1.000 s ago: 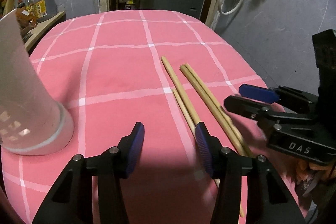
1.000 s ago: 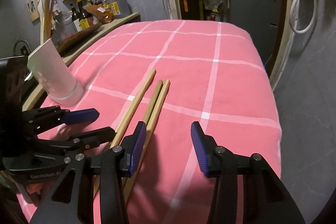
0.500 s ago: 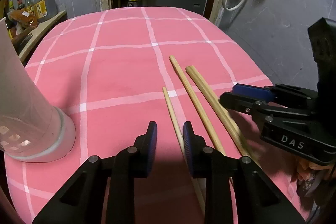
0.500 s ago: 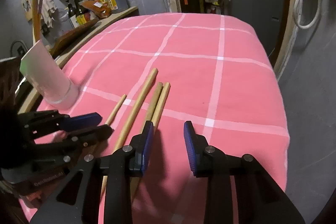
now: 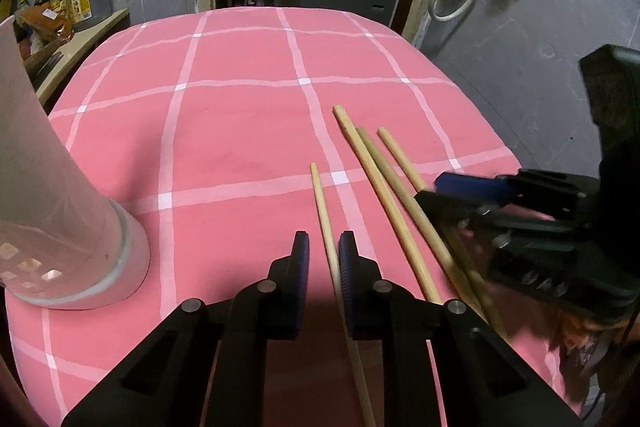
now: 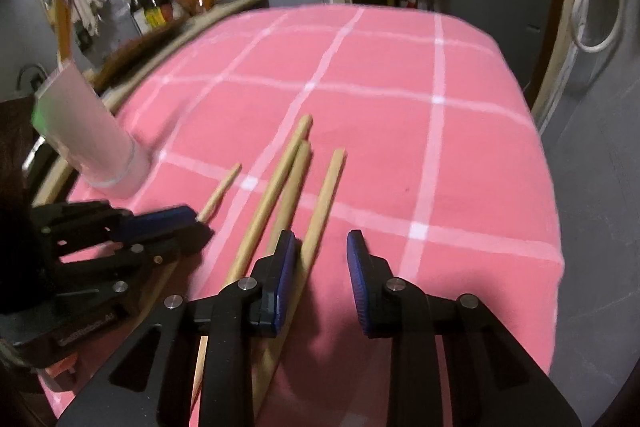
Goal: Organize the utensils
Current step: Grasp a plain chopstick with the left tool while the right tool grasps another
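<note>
Where the pink checked tablecloth (image 5: pixel 240 131) meets grey walls, the left gripper (image 5: pixel 322 259) brackets one chopstick (image 5: pixel 325 223), contact unclear; the right gripper (image 6: pixel 321 263) gapes, empty, its neighbour blurred

Four chopsticks (image 5: pixel 390 211), one white cup (image 5: pixel 48 211)

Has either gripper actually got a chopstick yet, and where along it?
The left gripper is nearly closed around the separated chopstick, roughly mid-length; firm contact cannot be told. The right gripper is open, holding nothing.

chopsticks (image 5: pixel 394 215) on tablecloth (image 5: pixel 240 131), holder (image 5: pixel 60 227) left
</note>
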Demonstrator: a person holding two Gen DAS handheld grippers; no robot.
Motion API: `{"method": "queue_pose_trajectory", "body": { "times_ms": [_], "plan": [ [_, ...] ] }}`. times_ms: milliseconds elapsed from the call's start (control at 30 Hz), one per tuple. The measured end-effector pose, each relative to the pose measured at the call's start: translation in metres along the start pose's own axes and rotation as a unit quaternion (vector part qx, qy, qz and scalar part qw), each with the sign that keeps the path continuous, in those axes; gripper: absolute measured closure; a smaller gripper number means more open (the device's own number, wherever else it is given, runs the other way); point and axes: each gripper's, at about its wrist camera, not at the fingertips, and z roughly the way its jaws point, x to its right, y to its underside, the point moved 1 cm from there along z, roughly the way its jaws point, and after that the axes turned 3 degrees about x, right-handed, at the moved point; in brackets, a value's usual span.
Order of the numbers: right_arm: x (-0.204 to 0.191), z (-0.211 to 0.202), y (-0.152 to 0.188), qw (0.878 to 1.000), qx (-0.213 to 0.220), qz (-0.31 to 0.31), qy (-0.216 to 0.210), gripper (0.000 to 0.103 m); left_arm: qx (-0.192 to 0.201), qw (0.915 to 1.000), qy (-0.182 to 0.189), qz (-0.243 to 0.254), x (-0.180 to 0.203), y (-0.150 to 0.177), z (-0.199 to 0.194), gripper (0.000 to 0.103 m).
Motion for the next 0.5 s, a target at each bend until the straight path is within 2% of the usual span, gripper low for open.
{"method": "queue_pose_trajectory", "body": {
  "times_ms": [167,233,267,367,500],
  "plan": [
    [0.002,0.009,-0.012,1.0,-0.015,0.015,0.002,0.079,-0.004,1.0,0.0,-0.002,0.0,-0.002,0.001,0.091],
    [0.002,0.01,-0.014,0.999,-0.019,0.027,0.004,0.083,-0.007,1.0,0.0,-0.003,0.001,-0.004,0.002,0.095],
    [0.003,0.009,-0.014,0.999,-0.021,0.034,0.0,0.093,-0.009,0.9999,0.002,-0.005,0.001,-0.004,0.002,0.096],
    [0.009,0.006,-0.013,0.996,-0.025,0.077,-0.022,0.097,-0.011,0.9997,0.008,-0.021,-0.002,-0.004,0.001,0.099],
    [0.018,-0.004,-0.003,0.988,-0.009,0.139,-0.063,0.097,-0.005,0.9993,0.016,-0.034,-0.006,-0.002,-0.006,0.1]
  ]
}}
